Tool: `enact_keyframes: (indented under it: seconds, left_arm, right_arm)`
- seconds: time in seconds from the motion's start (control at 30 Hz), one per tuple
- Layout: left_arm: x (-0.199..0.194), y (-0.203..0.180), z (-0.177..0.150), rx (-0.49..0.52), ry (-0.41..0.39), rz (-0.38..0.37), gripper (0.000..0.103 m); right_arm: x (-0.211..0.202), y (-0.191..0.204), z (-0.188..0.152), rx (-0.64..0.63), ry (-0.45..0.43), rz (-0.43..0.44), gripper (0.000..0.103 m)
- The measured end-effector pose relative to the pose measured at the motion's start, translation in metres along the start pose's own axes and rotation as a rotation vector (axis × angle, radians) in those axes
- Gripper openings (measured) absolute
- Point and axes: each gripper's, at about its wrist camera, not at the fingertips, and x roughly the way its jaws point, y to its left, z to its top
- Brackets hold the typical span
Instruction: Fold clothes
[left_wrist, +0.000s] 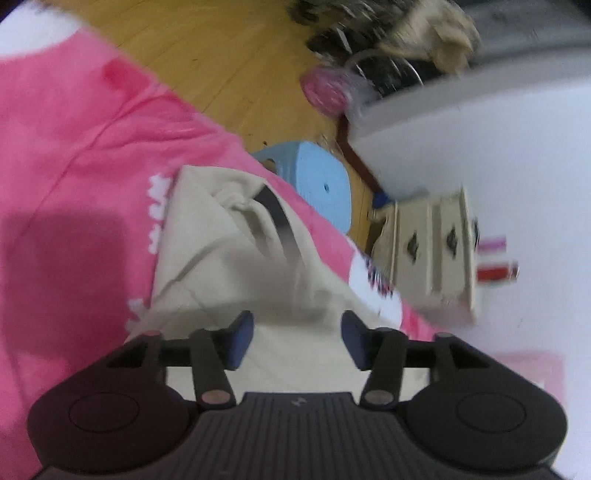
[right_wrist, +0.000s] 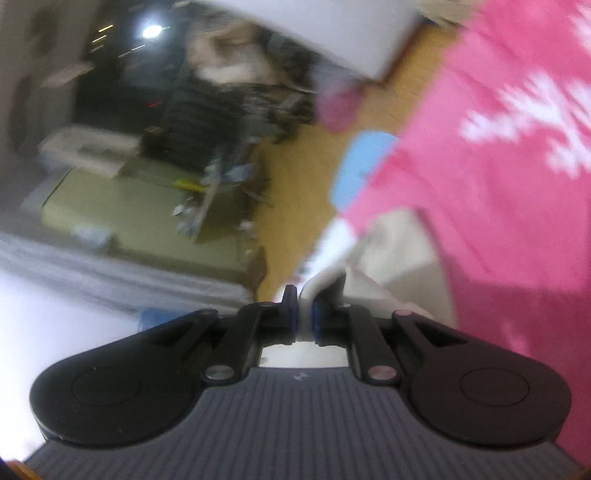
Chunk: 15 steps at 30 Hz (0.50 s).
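A beige garment with a drawstring and a black stripe lies bunched on a pink bedspread. My left gripper hovers over the garment's near part, open, with nothing pinched between its blue pads. In the right wrist view the garment runs from the pink bedspread down into my right gripper. That gripper's pads are nearly together, with a pale fold of the cloth caught between them. Both views are motion-blurred.
Beyond the bed's edge a light blue stool stands on the wooden floor. A small cream drawer chest sits by white furniture. The blue stool and floor clutter show in the right wrist view.
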Motion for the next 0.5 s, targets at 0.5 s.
enact_keyframes:
  seconds: [0.5]
  left_arm:
    - [-0.06,0.021,-0.116,0.164,-0.037,0.056,0.074]
  right_arm:
    - [-0.071,0.002,-0.081,0.053,0.085,0.054,0.046]
